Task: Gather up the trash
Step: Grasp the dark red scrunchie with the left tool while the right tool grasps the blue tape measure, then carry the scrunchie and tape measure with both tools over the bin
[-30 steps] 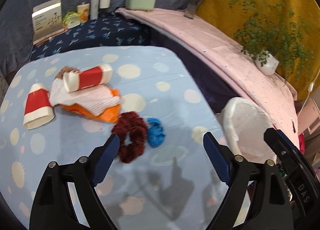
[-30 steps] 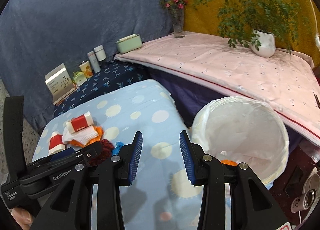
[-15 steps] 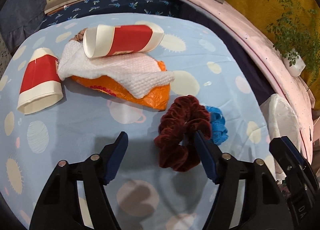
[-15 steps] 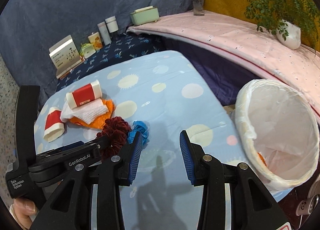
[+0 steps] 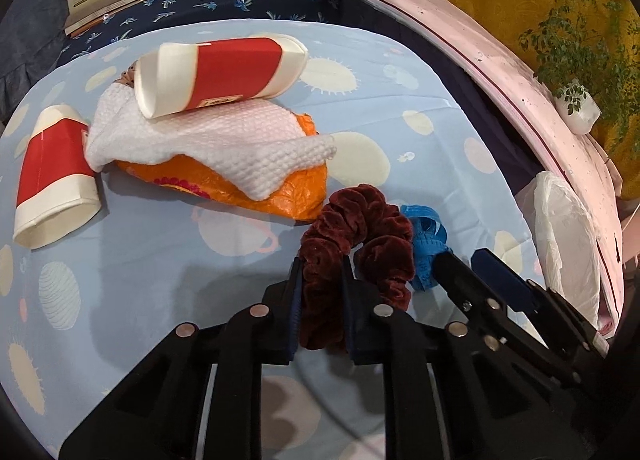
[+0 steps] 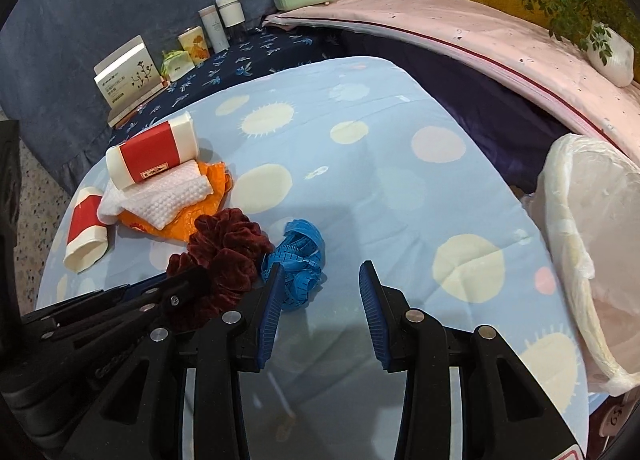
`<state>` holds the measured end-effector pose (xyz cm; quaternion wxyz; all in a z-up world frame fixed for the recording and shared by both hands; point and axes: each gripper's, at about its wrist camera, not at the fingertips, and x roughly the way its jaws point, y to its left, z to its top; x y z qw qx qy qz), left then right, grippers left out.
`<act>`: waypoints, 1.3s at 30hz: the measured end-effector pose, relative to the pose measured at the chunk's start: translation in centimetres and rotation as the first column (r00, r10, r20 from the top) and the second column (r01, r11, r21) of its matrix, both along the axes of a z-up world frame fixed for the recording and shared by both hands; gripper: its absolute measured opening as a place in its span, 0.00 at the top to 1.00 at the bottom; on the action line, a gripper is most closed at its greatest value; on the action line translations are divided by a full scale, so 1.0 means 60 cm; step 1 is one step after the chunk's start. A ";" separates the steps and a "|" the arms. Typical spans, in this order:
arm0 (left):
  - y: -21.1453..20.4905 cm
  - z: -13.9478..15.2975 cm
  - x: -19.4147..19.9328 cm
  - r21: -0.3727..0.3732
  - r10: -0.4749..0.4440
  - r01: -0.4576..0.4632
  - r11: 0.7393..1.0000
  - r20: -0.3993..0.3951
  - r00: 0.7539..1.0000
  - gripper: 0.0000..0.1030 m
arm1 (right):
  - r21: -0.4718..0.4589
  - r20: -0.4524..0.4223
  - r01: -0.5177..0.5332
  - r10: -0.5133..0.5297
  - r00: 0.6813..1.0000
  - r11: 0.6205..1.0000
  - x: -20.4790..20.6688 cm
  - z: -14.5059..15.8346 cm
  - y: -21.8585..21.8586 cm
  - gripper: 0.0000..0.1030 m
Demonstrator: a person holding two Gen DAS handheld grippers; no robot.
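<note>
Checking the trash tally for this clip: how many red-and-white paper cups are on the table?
2. One paper cup lies on its side at the table's left edge; the other paper cup lies on the white cloth over the orange wrapper. More could be hidden under that pile.

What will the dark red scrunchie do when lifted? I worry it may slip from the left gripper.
The dark red scrunchie looks like soft gathered velvet, so it will probably sag and dangle, not hold its ring shape. The left gripper, whose jaws have just been closing, pinches one bunched side; the plush folds likely resist slipping. It looks light.
</note>
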<state>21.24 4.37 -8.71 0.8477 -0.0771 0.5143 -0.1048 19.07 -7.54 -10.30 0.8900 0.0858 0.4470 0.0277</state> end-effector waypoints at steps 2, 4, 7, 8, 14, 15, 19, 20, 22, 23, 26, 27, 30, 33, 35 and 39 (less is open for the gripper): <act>0.008 0.002 0.001 -0.008 0.014 -0.014 1.000 -0.004 1.000 0.84 | 0.018 0.004 -0.012 0.012 1.000 1.000 0.007 -0.001 0.004 0.63; 0.016 0.002 0.003 -0.006 0.028 -0.028 1.000 -0.005 1.000 0.84 | 0.034 0.007 -0.029 0.029 1.000 0.999 0.015 -0.004 0.010 0.63; 0.025 -0.002 0.007 -0.007 0.050 -0.050 0.999 -0.018 0.999 0.84 | 0.050 -0.009 -0.051 0.051 0.999 0.997 0.027 -0.016 0.019 0.63; 0.028 -0.005 0.008 -0.010 0.055 -0.055 0.998 -0.023 0.998 0.84 | 0.059 -0.008 -0.054 0.055 0.998 0.997 0.029 -0.020 0.020 0.63; 0.020 -0.007 0.008 0.018 0.050 -0.050 0.999 -0.011 0.999 0.84 | 0.079 0.011 -0.091 0.090 0.996 0.993 0.028 -0.023 0.026 0.80; 0.020 -0.007 0.008 0.018 0.051 -0.051 0.999 -0.012 0.999 0.84 | 0.078 0.013 -0.091 0.091 0.996 0.993 0.028 -0.021 0.025 0.81; 0.013 -0.002 0.006 0.019 0.051 -0.051 0.999 -0.011 0.999 0.84 | 0.075 0.021 -0.082 0.080 0.997 0.994 0.023 -0.016 0.017 0.83; 0.011 0.000 0.005 0.019 0.049 -0.048 0.999 -0.008 0.999 0.85 | 0.077 0.027 -0.075 0.074 0.997 0.994 0.020 -0.012 0.011 0.83; 0.004 0.006 0.001 0.019 0.041 -0.041 0.999 -0.004 0.999 0.85 | 0.082 0.041 -0.056 0.053 0.998 0.995 0.014 -0.002 -0.003 0.83; 0.000 0.009 0.000 0.017 0.036 -0.036 0.999 -0.001 0.999 0.85 | 0.083 0.047 -0.046 0.042 0.998 0.995 0.010 0.002 -0.011 0.83; -0.018 0.025 -0.008 0.017 0.017 -0.017 1.000 0.018 1.000 0.85 | 0.086 0.070 -0.004 -0.002 0.998 0.996 -0.003 0.019 -0.045 0.83; -0.025 0.030 -0.010 0.015 0.009 -0.010 1.000 0.024 1.000 0.85 | 0.088 0.077 0.014 -0.021 0.997 0.996 -0.008 0.026 -0.058 0.83; -0.052 0.050 -0.020 0.012 -0.020 0.019 1.000 0.050 0.999 0.85 | 0.095 0.101 0.070 -0.079 0.992 0.993 -0.025 0.045 -0.102 0.83; -0.087 0.068 -0.031 0.009 -0.057 0.057 0.998 0.074 0.996 0.85 | 0.102 0.120 0.119 -0.131 0.984 0.988 -0.043 0.064 -0.144 0.83; -0.112 0.079 -0.039 0.007 -0.083 0.083 0.997 0.089 0.993 0.85 | 0.100 0.133 0.148 -0.160 0.978 0.984 -0.060 0.074 -0.170 0.83; -0.167 0.099 -0.053 0.007 -0.141 0.141 0.990 0.114 0.983 0.85 | 0.100 0.154 0.198 -0.212 0.965 0.975 -0.090 0.089 -0.217 0.83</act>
